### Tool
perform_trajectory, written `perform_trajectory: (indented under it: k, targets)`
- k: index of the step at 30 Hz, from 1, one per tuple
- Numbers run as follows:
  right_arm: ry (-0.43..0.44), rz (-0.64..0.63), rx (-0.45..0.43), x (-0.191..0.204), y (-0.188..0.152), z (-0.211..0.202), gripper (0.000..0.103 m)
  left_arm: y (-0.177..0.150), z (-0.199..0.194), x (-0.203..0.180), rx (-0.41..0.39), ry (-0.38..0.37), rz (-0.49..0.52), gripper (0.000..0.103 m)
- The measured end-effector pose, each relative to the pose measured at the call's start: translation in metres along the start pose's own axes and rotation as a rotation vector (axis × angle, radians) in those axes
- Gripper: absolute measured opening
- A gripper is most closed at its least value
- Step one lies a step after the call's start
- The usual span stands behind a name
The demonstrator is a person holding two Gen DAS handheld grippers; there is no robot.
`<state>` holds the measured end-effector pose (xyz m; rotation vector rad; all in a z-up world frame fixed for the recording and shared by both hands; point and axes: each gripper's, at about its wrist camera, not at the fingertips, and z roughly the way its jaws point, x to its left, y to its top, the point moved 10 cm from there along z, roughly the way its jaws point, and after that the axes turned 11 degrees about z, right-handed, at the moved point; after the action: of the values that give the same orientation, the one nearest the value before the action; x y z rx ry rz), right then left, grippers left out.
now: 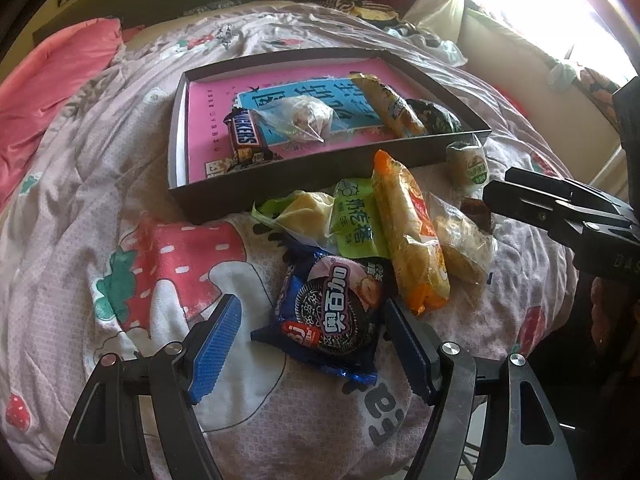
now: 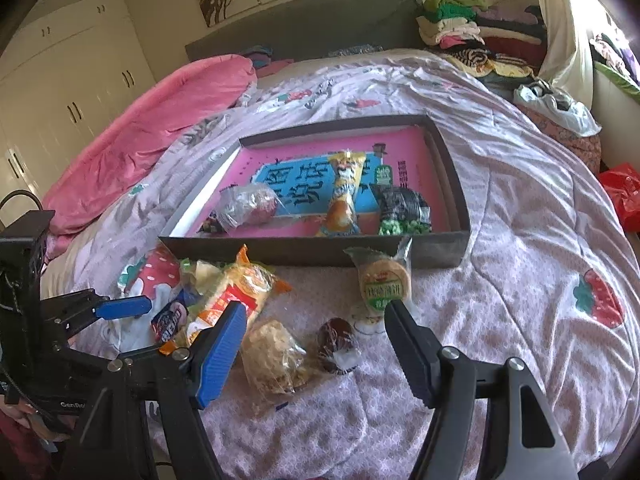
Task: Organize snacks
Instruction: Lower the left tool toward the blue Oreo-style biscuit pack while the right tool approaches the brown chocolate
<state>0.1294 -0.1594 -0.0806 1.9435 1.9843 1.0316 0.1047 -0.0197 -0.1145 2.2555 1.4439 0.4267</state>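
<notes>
A: Where were the snacks relative to the tray (image 1: pixel 192 196)?

B: Four already lay inside it: a Snickers bar (image 1: pixel 246 140) at the near-left, a clear bag (image 1: pixel 306 116) mid, a long yellow pack (image 1: pixel 390 108) and a dark pack (image 1: pixel 434 118) toward the right end. The rest sat on the quilt (image 1: pixel 80 240) just outside the tray's near wall, prob. dumped there for sorting.

A: Left gripper (image 1: pixel 312 316)?

B: Jaws were apart, nothing gripped. It pointed down w/ the Oreo pack (image 1: pixel 332 312) between the blue pads (image 1: pixel 218 340), which hadn't pressed on it. Looked like it was lined up to take that one, since it lay nearest, well short of the tray.

A: Right gripper (image 2: pixel 316 320)?

B: Also apart and empty. It hovered over a pale pastry bag (image 2: pixel 274 358) and a dark round sweet (image 2: pixel 336 342), a bit in front of the tray. A green-label biscuit (image 2: pixel 382 280) leaned right by the tray's near wall.

A: Progress?

B: Roughly a third in, I'd guess. The orange pack (image 1: pixel 408 232) and green pack (image 1: pixel 354 220) overlapped, so they'd need care.
</notes>
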Motion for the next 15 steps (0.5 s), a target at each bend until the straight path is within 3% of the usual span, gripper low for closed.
perform_trajectory:
  k: [6, 15]
  targets:
    - [-0.033, 0.014, 0.037, -0.011, -0.006, 0.009, 0.07, 0.0, 0.002, -0.001, -0.002, 0.002, -0.007, 0.075]
    - [-0.026, 0.002, 0.071, -0.012, -0.014, 0.017, 0.049, -0.004, 0.009, -0.003, 0.013, 0.006, -0.009, 0.075]
